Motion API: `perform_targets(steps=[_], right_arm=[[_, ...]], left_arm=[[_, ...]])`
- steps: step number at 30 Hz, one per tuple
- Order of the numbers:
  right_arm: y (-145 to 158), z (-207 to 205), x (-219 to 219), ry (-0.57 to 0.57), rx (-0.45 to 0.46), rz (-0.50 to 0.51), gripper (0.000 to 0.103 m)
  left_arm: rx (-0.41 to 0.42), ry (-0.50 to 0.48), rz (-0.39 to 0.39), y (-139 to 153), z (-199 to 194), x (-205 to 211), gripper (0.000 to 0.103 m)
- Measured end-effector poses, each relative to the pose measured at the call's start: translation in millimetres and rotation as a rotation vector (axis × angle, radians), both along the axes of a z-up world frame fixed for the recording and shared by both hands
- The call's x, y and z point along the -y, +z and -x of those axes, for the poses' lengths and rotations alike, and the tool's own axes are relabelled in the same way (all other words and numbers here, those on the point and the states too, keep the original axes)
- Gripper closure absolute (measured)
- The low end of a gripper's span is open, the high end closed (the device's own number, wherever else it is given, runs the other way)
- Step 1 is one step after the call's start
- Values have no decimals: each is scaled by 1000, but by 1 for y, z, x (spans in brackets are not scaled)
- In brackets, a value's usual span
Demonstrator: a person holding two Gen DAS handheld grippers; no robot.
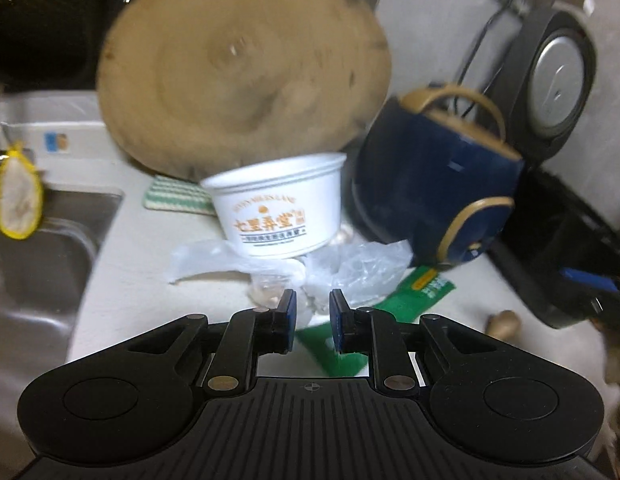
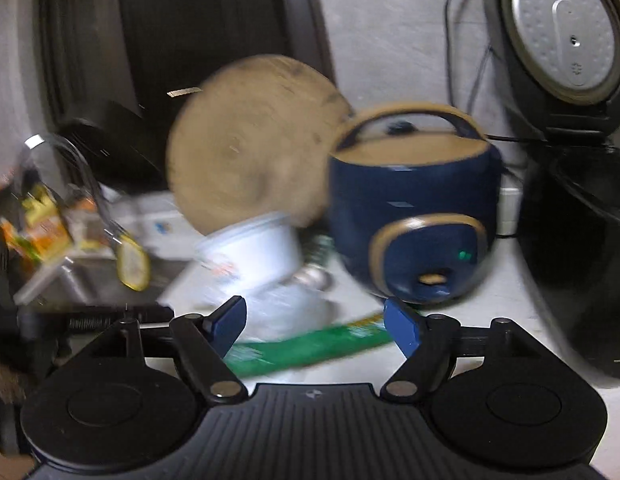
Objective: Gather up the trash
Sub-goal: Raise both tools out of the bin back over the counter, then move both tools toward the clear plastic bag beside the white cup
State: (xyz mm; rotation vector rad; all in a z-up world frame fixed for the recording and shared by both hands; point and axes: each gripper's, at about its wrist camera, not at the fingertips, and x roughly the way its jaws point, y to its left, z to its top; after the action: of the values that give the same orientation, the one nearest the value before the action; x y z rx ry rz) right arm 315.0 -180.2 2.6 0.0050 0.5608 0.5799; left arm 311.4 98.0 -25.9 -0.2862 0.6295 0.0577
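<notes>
A white paper bowl [image 1: 281, 208] with orange print stands tilted on the pale counter, resting on a crumpled clear plastic bag [image 1: 350, 272]. A green wrapper [image 1: 414, 296] lies to the right of the bag. My left gripper [image 1: 313, 308] hovers just short of the bag, its blue pads a narrow gap apart with nothing between them. In the right wrist view the picture is blurred: the bowl [image 2: 249, 256], the bag [image 2: 285, 312] and the green wrapper [image 2: 310, 346] lie ahead of my right gripper [image 2: 320, 320], whose jaws stand wide open and empty.
A round wooden chopping board [image 1: 245, 76] leans behind the bowl. A dark blue cooker [image 1: 430, 184] stands to the right, and a black rice cooker [image 1: 558, 80] with its lid up beyond it. A steel sink [image 1: 37, 248] lies at the left, and a striped cloth [image 1: 169, 196] under the board.
</notes>
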Motion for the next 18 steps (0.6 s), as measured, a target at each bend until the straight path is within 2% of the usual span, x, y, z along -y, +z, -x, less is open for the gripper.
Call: perform_targets(steps=[5, 9, 12, 18], right_arm=[[-31, -9, 26, -42, -47, 43, 27], [-49, -20, 44, -77, -93, 40, 27], [-60, -26, 55, -92, -136, 24, 27], [-65, -29, 60, -88, -159, 8, 27]], left_arm=[[-37, 56, 49, -23, -55, 4, 82], [-70, 70, 33, -37, -81, 10, 82], [-77, 68, 12, -40, -85, 16, 82], [-138, 37, 69, -42, -78, 24, 81]])
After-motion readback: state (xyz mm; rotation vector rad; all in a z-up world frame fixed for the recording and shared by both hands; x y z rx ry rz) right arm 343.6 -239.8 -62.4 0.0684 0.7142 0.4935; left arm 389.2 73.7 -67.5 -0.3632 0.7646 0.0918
